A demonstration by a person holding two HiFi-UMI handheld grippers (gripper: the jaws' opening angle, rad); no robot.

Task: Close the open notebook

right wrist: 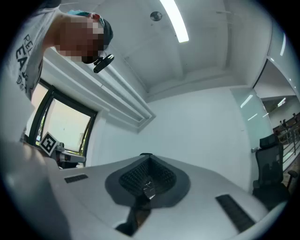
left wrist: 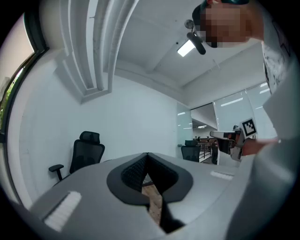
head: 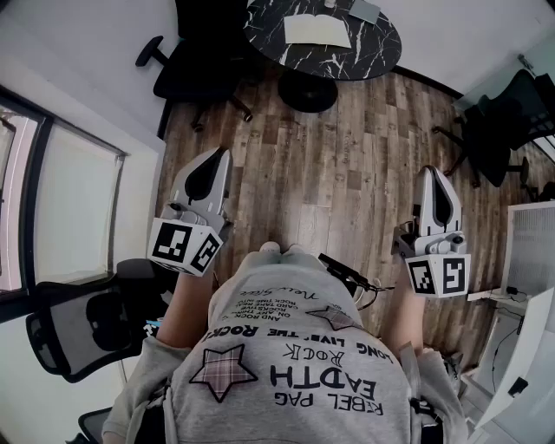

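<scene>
The person stands on a wood floor (head: 347,165) with a gripper in each hand, both held out level in front of the body and well apart from each other; the left gripper (head: 221,154) is clenched, its jaws meeting at the tips with nothing between them, only a sliver of floor showing through the gap lower down in its own view; the right gripper (head: 431,171) is clenched too, jaws together and empty, pointing slightly upward; each carries its marker cube at the near end.

The notebook (head: 316,30) lies open and flat on a round black marble table (head: 381,61) at the top of the head view, well apart from both grippers; neither gripper touches it or the table; a small grey thing (head: 364,10) lies just beside the notebook, toward the far edge, too small to tell what it is.

A black chair (head: 186,74) stands left of the table; a second chair (head: 499,130) stands at the right, and a third, mesh-backed (head: 78,334), is close to the person's left side; a window (head: 74,199) runs along the left wall.

In the left gripper view the jaws point at a white wall, with a black chair against it; the right gripper view faces a white wall and ceiling, with the window at its left.
</scene>
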